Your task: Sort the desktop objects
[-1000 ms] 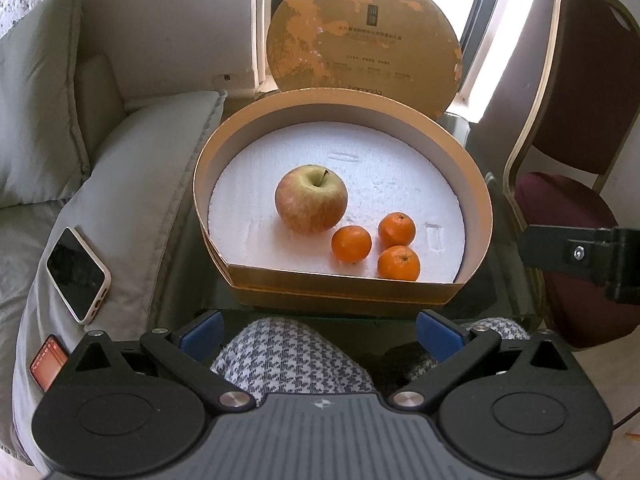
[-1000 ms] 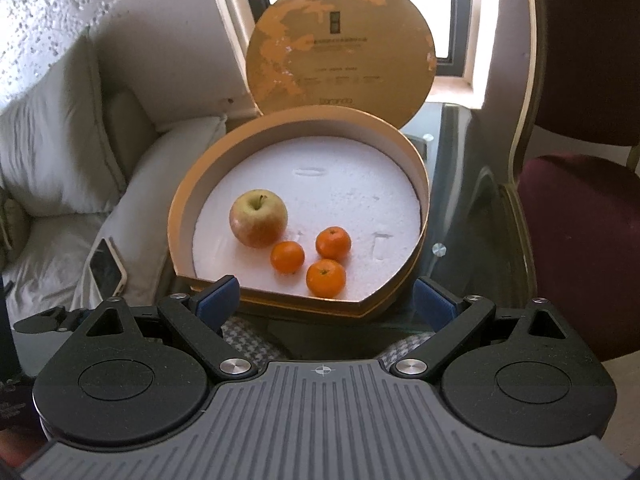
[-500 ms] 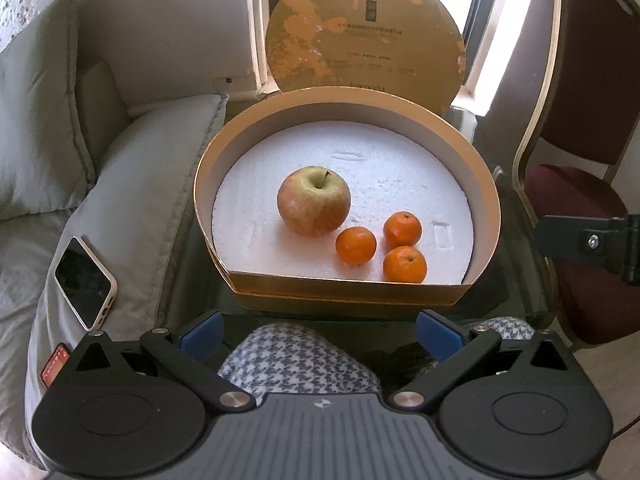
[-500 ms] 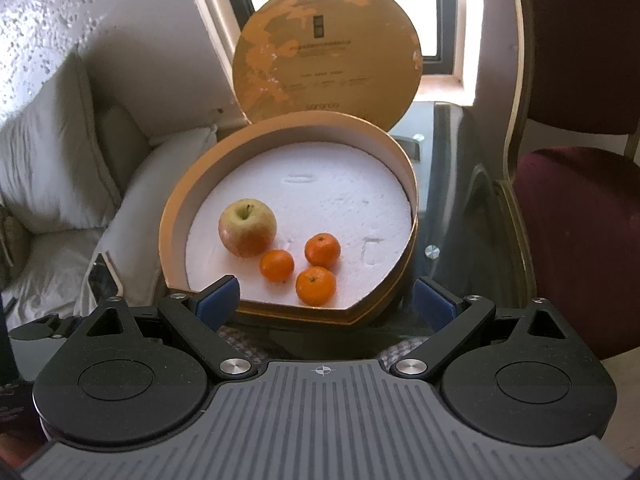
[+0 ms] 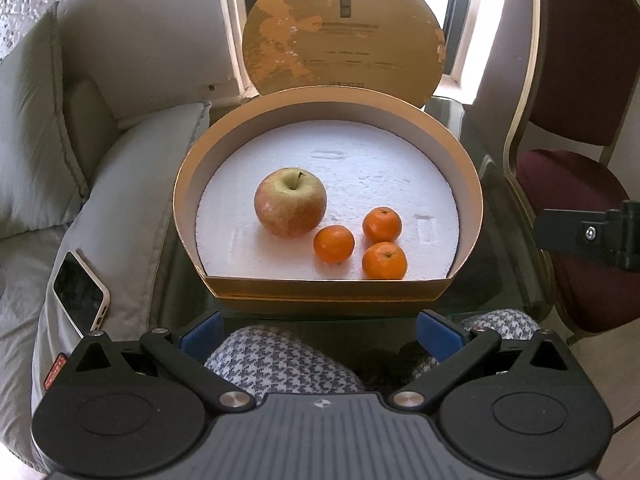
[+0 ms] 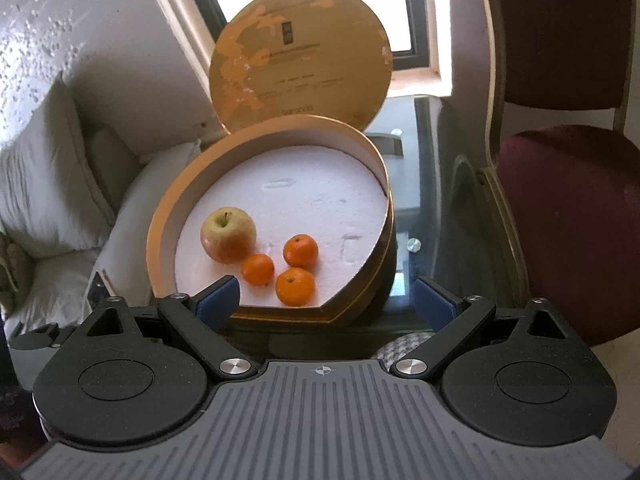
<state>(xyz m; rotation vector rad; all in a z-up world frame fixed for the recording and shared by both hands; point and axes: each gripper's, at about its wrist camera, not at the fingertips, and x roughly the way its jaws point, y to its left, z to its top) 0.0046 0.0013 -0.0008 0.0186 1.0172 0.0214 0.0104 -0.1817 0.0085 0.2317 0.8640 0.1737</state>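
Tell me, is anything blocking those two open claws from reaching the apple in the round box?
Only the box front wall stands between them and the fruit; both grippers are short of it, so they must go over it. For the right gripper, three tangerines lie before the apple. The left gripper has a clearer line.

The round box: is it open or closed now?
Open: its lid stands upright behind the round box, and the apple inside is visible.
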